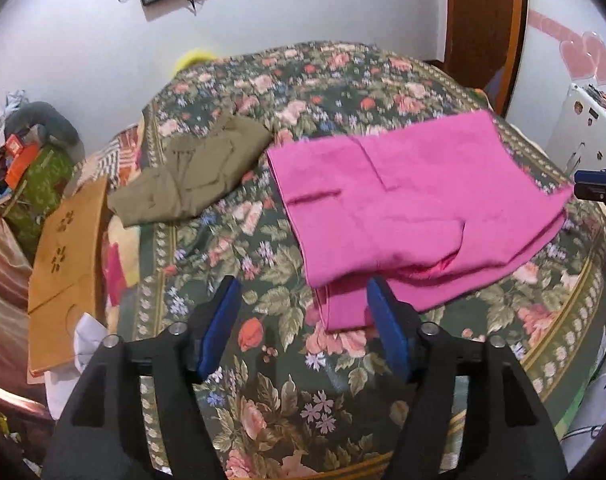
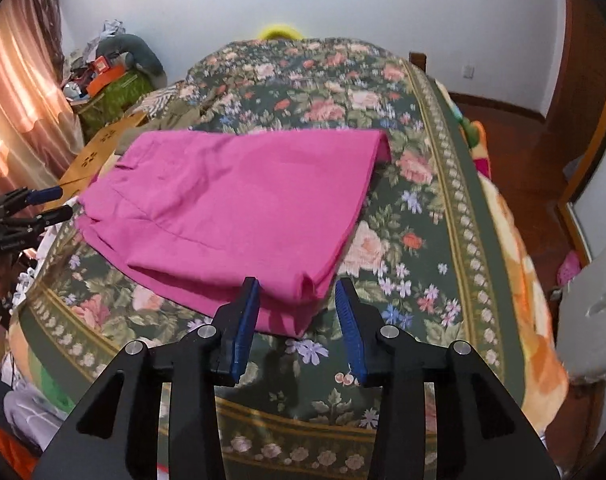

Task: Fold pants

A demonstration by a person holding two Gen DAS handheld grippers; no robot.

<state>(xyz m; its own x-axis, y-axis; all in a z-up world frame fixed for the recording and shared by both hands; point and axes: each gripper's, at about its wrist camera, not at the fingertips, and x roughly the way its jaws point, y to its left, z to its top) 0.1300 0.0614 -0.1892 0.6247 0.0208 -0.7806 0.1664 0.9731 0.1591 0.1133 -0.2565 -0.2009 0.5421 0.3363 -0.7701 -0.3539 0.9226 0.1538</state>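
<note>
The pink pants point(image 1: 407, 200) lie folded in layers on the floral bedspread point(image 1: 263, 400). In the left wrist view my left gripper point(image 1: 301, 282) is open just above the bed; the pants' near-left corner reaches in beside its right finger point(image 1: 387, 320), and the pads do not press on it. In the right wrist view the pink pants point(image 2: 231, 208) spread across the bedspread point(image 2: 423, 280). My right gripper point(image 2: 297, 282) is open over their near-right corner, with cloth between the jaws but not squeezed. Each gripper shows at the edge of the other's view.
A folded olive garment point(image 1: 191, 176) lies on the bed left of the pants. A brown cardboard sheet point(image 1: 67, 264) leans at the bed's left edge, with a cluttered pile point(image 1: 27, 160) and a curtain point(image 2: 19, 92) beyond. A wooden door point(image 1: 483, 28) stands at the back right.
</note>
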